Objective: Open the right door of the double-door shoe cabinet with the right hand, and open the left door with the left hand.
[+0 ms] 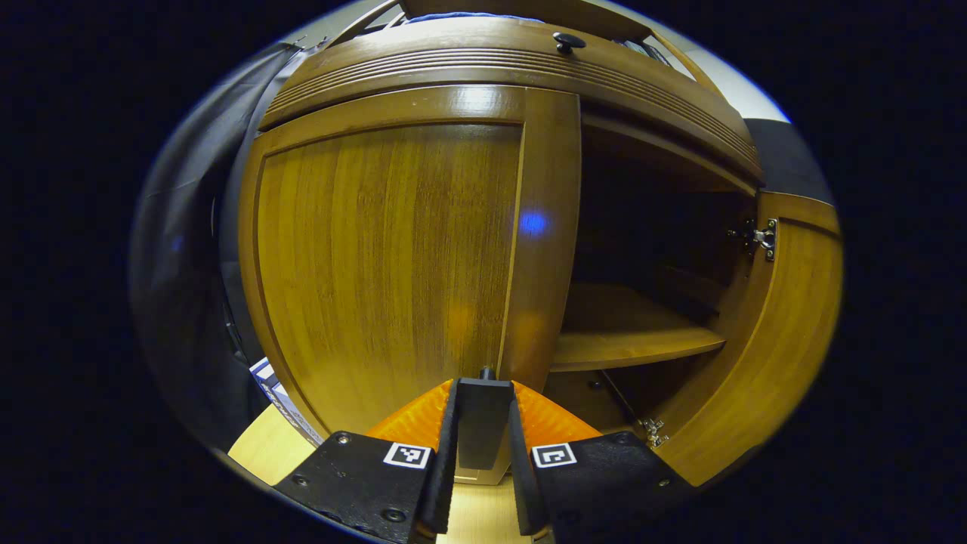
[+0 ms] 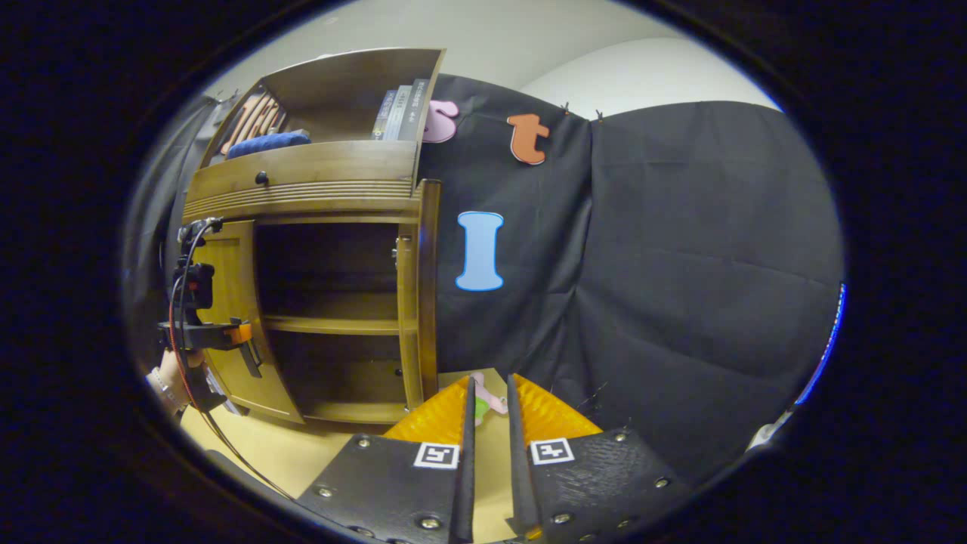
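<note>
Two doors on the shoe cabinet (image 2: 302, 189): the right door (image 2: 420, 302) stands swung wide, edge-on in the right gripper view, and the left door (image 1: 393, 257) sits flush and closed. So by the look of it half the task is done, left door pending.

Cabinet as landmark: it stands on a light wood floor (image 2: 287, 446) against the booth's black cloth. Inside the open right half, a shelf (image 1: 627, 340) shows, bare as far as can be seen. Above the doors is a drawer front with a small dark knob (image 1: 568, 41); books and a blue folded cloth sit on top.

Handling, as a guess: both doors are stiff varnished wood panels on side hinges (image 1: 763, 238), glossy and likely slippery on flat faces, so pinching the panel won't hold. Best hold is the dark handle (image 1: 483, 423) at the left door's inner edge, beside the centre seam; pull out along the hinge arc, not straight back.

Left hand-held gripper (image 1: 483, 423) is right at the left door's inner stile, its fingers closed onto that dark handle from both sides.

Right hand-held gripper (image 2: 487, 423) is well clear of the cabinet, right of the open door, fingers nearly together, holding nothing. A small pink-and-green object (image 2: 487, 400) lies on the floor beyond its tips.
</note>
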